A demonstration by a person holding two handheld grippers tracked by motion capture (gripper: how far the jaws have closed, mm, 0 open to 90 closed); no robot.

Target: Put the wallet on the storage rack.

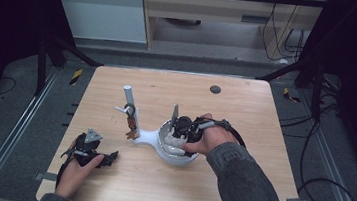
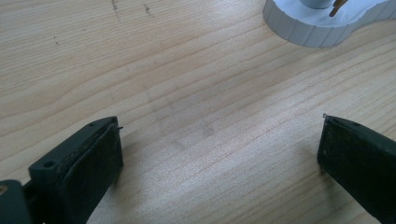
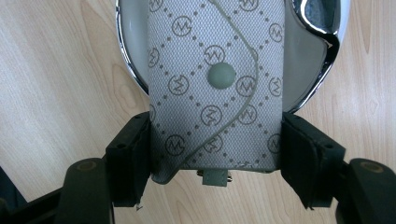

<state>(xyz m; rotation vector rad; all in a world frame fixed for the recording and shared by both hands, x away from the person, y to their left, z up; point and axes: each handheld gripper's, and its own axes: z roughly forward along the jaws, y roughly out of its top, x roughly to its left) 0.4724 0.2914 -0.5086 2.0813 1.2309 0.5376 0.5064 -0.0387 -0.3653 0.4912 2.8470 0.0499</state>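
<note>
Right gripper [image 3: 215,154] jaws clamped across grey monogrammed fabric key pouch [image 3: 215,88], long axis pointing into white dish [image 3: 123,42]; left gripper [image 2: 219,149] jaws apart, idle.

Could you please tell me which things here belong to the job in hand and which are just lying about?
In the job:
right gripper
patterned key pouch
white bowl-shaped tray with chrome rim

Lying about:
left gripper
white stand post
wooden table
</note>
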